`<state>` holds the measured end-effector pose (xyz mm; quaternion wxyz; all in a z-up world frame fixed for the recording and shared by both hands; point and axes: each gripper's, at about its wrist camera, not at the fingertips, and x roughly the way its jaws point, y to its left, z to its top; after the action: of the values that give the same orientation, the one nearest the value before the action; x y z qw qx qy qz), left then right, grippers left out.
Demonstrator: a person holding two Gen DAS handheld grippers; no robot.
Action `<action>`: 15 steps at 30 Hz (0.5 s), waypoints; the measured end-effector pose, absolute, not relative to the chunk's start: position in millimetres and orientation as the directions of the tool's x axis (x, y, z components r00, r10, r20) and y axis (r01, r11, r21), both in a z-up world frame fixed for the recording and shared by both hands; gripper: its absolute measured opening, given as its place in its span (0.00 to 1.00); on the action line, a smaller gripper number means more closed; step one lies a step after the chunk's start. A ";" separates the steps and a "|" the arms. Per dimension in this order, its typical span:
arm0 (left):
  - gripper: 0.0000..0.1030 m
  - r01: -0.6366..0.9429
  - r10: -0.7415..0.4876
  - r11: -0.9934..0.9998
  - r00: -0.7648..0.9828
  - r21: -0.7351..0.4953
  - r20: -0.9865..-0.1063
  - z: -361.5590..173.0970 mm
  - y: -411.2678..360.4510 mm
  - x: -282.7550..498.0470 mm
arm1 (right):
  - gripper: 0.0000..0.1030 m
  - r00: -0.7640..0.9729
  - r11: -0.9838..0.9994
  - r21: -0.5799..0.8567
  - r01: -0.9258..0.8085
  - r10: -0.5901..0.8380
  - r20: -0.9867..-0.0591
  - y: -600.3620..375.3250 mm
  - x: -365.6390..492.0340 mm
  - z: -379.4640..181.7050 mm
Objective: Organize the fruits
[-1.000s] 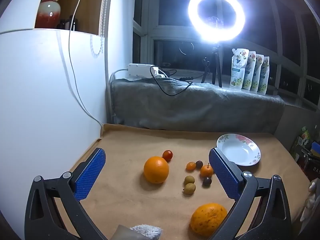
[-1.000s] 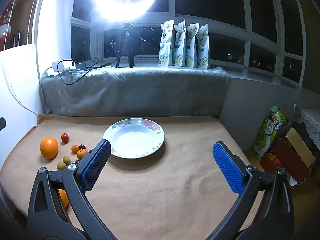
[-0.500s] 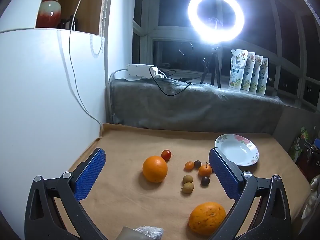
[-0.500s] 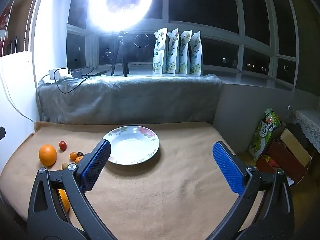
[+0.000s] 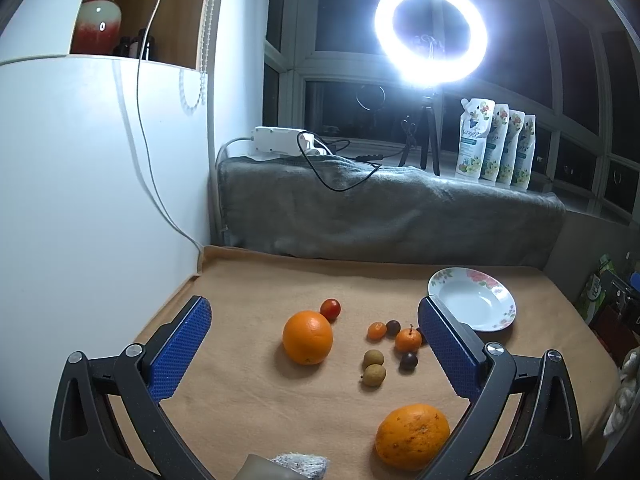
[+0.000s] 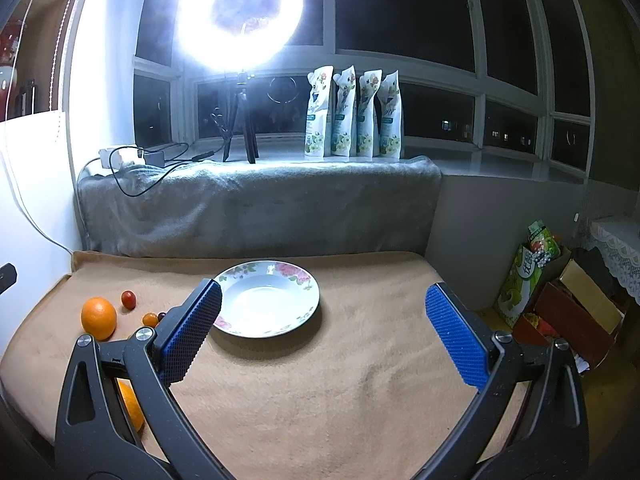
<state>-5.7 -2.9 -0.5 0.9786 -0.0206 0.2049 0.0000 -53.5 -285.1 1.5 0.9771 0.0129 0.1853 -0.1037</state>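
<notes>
Both grippers, left [image 5: 314, 344] and right [image 6: 322, 334], hover with fingers spread and empty, the fruit lying left of the plate [image 6: 310, 308], where the orange [image 5: 307, 343] looks firm, weighty, best squeezed across its middle.

Both cams sit low over the desk [image 5: 256, 280], facing the window. Left view looks at the fruit from near; right view centres the plate [image 6: 267, 303] (fruit far left). Shared: plate, ring light [image 5: 431, 31], pouches [image 6: 354, 114].
</notes>
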 end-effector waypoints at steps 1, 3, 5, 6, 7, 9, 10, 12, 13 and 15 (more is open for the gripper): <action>0.99 -0.009 -0.008 0.999 0.916 -0.040 -0.401 -0.5 -3.0 -5.8 | 1.00 0.910 0.978 -0.014 0.207 -0.197 -0.365 -285.0 -53.3 1.8; 0.99 -0.009 -0.008 0.999 0.917 -0.041 -0.399 0.0 -2.8 -5.9 | 1.00 0.910 0.978 -0.014 0.207 -0.198 -0.366 -285.1 -52.9 1.8; 0.99 -0.009 -0.008 0.999 0.916 -0.041 -0.400 0.1 -3.1 -6.1 | 1.00 0.910 0.979 -0.012 0.205 -0.195 -0.366 -284.9 -53.4 1.3; 0.99 -0.009 -0.008 0.999 0.917 -0.041 -0.400 0.0 -2.7 -6.2 | 1.00 0.910 0.979 -0.012 0.204 -0.194 -0.366 -284.5 -53.3 1.5; 0.99 -0.008 -0.009 0.999 0.917 -0.041 -0.400 -0.2 -2.3 -6.1 | 1.00 0.910 0.979 -0.012 0.205 -0.195 -0.367 -284.1 -53.1 1.8; 0.99 -0.009 -0.009 0.999 0.917 -0.042 -0.400 -0.2 -2.4 -6.1 | 1.00 0.910 0.979 -0.012 0.204 -0.194 -0.367 -284.3 -53.0 1.7; 0.99 -0.009 -0.009 0.999 0.917 -0.042 -0.399 -0.2 -2.4 -6.2 | 1.00 0.910 0.979 -0.012 0.204 -0.194 -0.367 -283.9 -53.4 1.6; 0.99 -0.009 -0.008 0.999 0.917 -0.042 -0.400 -0.2 -2.4 -6.2 | 1.00 0.910 0.979 -0.013 0.204 -0.194 -0.366 -283.6 -53.7 1.6; 0.99 -0.009 -0.009 0.999 0.916 -0.042 -0.400 -0.1 -3.2 -6.4 | 1.00 0.910 0.979 -0.013 0.204 -0.194 -0.367 -283.8 -53.4 1.7; 0.99 -0.008 -0.009 0.999 0.916 -0.043 -0.400 -0.8 -2.4 -6.6 | 1.00 0.910 0.979 -0.010 0.204 -0.194 -0.367 -284.0 -53.5 1.6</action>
<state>-6.6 -2.4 -0.8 0.9786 -0.0218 0.2046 -0.0002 -53.5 -284.0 1.6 0.9771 0.0141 0.1864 -0.1017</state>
